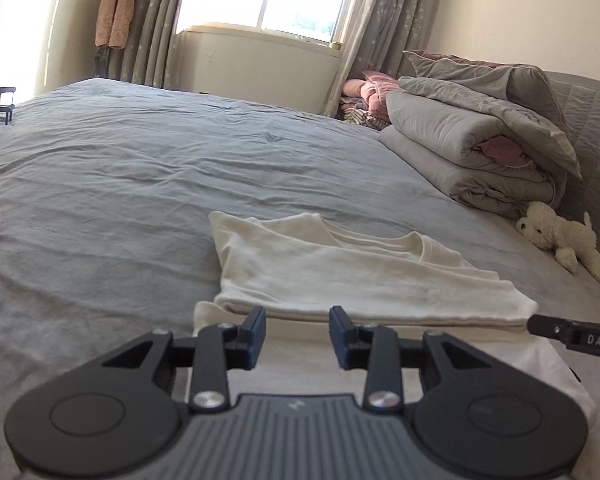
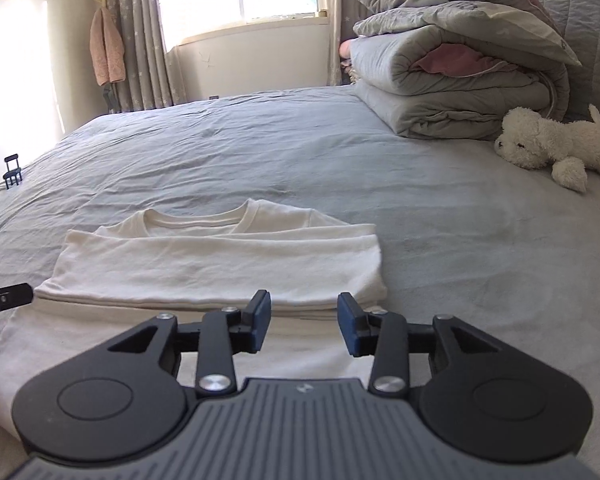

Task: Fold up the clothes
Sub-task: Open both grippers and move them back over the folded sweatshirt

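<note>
The left tongs sit nearest the lens, jaws parted with nothing between them, poised just above the near fold edge of a cream T-shirt. The right tongs are likewise released and empty over the same edge, toward the shirt's other side; their tip shows at the right border of the left wrist view.

The T-shirt lies on a grey bed, well clear of the stacked duvet and the white plush dog near the headboard. Its upper part, neckline facing up, lies doubled over a lower layer that spreads out toward the cameras beneath both tongs. The fold looks partly done: one more lengthwise turn probably remains.

The cloth reads as thin, soft cotton knit, light and limp, with no stiffness to hold a shape once lifted. It should drape and sag between two grip points, so both sides want lifting together and evenly. Friction against the bedsheet may drag the lower layer and spoil the crease. The likely places to take hold are the two near corners of the lower layer, pinching all the plies there at once, since a shallow pinch risks catching only the top ply and peeling the fold apart.
</note>
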`<state>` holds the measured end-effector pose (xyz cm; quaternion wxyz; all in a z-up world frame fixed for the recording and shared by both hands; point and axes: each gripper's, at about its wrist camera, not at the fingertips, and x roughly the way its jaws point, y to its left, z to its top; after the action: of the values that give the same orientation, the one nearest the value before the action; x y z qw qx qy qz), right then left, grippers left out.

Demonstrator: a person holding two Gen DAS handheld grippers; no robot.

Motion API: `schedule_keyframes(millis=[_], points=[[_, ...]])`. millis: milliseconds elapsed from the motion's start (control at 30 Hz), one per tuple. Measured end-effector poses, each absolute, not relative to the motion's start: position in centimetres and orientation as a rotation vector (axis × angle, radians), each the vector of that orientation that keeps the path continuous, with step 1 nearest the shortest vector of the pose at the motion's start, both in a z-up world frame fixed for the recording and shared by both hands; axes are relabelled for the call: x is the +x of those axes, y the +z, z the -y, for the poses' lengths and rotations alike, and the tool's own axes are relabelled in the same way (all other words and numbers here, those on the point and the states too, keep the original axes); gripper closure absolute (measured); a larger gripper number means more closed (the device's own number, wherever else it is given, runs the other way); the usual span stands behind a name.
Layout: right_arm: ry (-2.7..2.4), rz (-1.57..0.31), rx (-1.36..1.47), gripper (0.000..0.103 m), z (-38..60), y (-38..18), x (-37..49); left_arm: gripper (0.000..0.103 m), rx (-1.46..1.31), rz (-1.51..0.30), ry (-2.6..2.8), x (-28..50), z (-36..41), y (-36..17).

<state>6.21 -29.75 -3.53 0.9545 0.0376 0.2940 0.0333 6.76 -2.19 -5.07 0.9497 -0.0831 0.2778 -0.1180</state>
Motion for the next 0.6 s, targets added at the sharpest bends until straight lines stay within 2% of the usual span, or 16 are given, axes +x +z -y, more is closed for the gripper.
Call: schedule_keyframes(millis=[300, 467, 600], points=[[0.247, -0.604, -0.049, 0.061, 23.2, -5.6, 3.5, 0.065, -0.005, -0.598, -0.424, 4.0, 5.9, -7.5], [0.23, -0.584, -0.151, 0.053, 26.2, -7.0, 1.5, 0.065, 0.058, -0.584, -0.44, 2.5, 3.6, -7.7], [0.2, -0.577, -0.126, 0.051, 30.0, -7.0, -0.5, 0.065, 0.053, -0.582, -0.407, 1.7, 0.2, -7.6]])
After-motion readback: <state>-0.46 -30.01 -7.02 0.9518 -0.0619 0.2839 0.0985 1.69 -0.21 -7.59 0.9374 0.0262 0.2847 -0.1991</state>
